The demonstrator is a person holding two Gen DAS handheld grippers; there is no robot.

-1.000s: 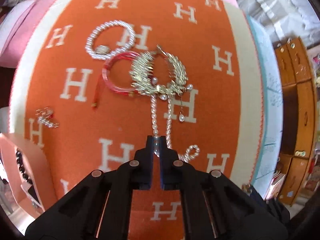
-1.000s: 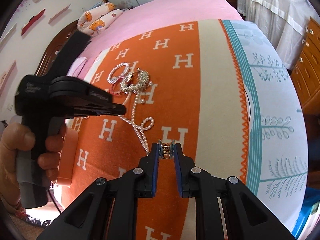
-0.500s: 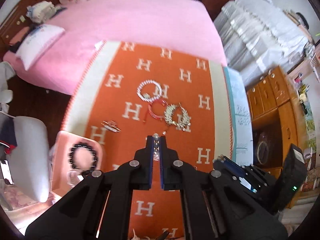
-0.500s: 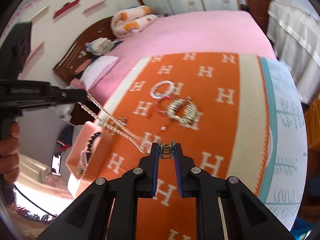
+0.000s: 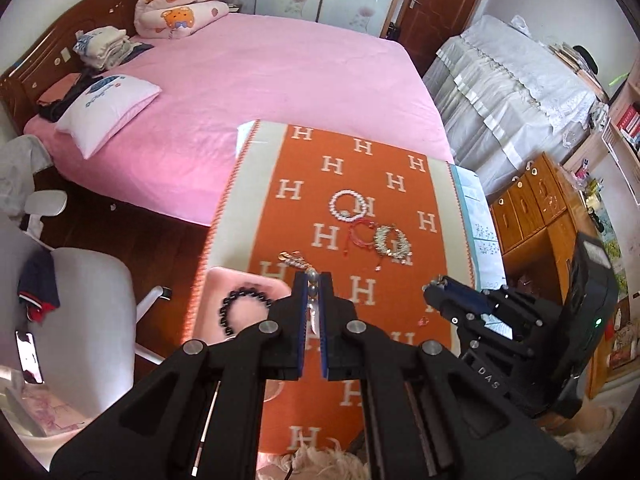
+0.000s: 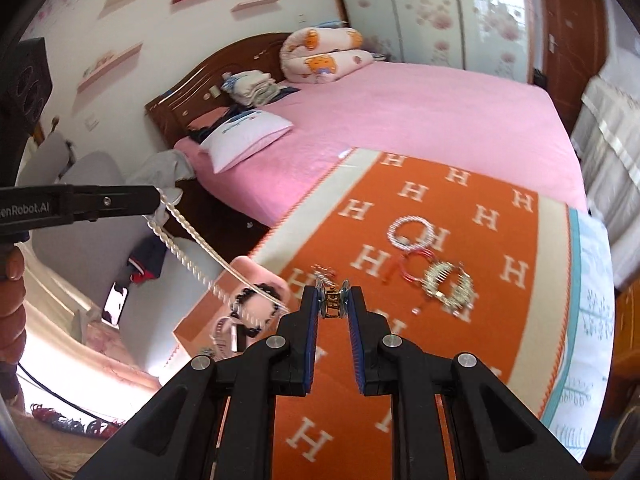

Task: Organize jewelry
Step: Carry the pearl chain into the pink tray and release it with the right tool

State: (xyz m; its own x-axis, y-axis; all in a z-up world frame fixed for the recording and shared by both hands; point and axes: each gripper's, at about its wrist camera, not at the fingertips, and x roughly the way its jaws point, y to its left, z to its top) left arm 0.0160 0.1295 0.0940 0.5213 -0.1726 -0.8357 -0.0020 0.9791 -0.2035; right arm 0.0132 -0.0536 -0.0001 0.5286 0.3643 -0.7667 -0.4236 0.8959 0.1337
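A person stands at the foot of a bed, holding a two-finger gripper in each hand above an orange blanket (image 5: pixel 360 400) patterned with white H letters.

Nearest, the left gripper (image 5: pixel 313 280) is clenched on a pearl necklace (image 6: pixel 188 236), whose doubled strand runs down toward the right gripper (image 6: pixel 334 300). That one is clamped on a small gold piece, apparently the necklace's clasp, though it is too small to be sure. The strand hangs in the air between the two grippers, clear of the blanket.

Just beyond the gripper tips, at the blanket's left edge, sits a pink tray (image 5: pixel 212 300) with a dark bead bracelet (image 5: pixel 240 308) already lying in it. Beside the tray, on the blanket, rests a small silver hair clip (image 5: pixel 294 259).

Farther up the blanket lie a red cord bracelet (image 5: pixel 362 234) and a gold leaf-shaped ornament (image 5: pixel 394 242), touching each other, and beyond them a pearl bracelet (image 5: pixel 350 206). Behind everything stretches the pink bed.

The step in hand seems to be carrying the necklace to the tray. The next move likely calls for lowering both ends together over the tray, so the strand coils inside without snagging the bead bracelet, then letting go.
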